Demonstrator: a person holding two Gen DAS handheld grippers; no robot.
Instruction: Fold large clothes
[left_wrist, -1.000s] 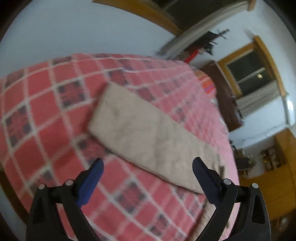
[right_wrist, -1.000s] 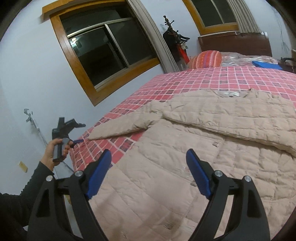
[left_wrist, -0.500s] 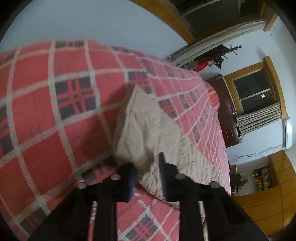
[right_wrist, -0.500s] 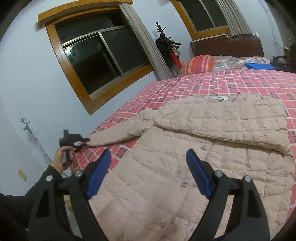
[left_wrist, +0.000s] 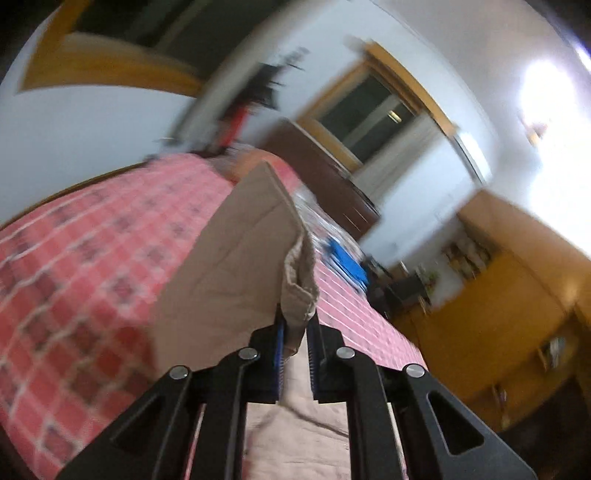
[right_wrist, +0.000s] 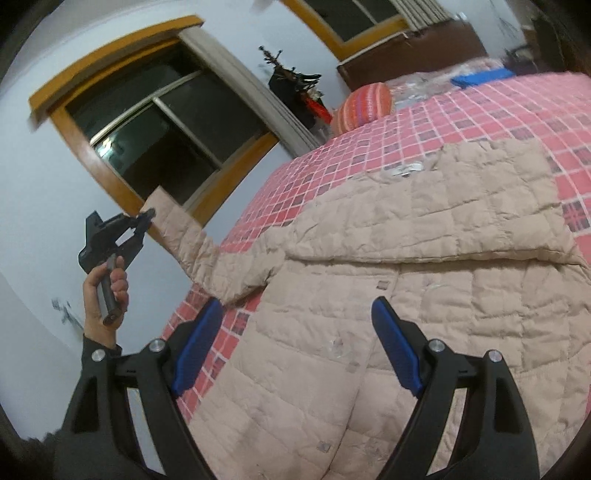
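Above the red checked bedspread (right_wrist: 491, 110), the left gripper (left_wrist: 295, 345) pinched the raised sleeve (left_wrist: 229, 266) of the beige quilted jacket (right_wrist: 424, 266) spread there, while the right gripper (right_wrist: 299, 350) hovered wide apart, empty.

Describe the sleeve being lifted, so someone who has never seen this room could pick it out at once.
Start at the bed with the red checked cover, where a beige quilted coat lies spread out. From the coat's shoulder on the window side, one sleeve rises off the cover towards the dark window. Its cuff is pinched in the left gripper, unlike the coat's body, which lies flat.
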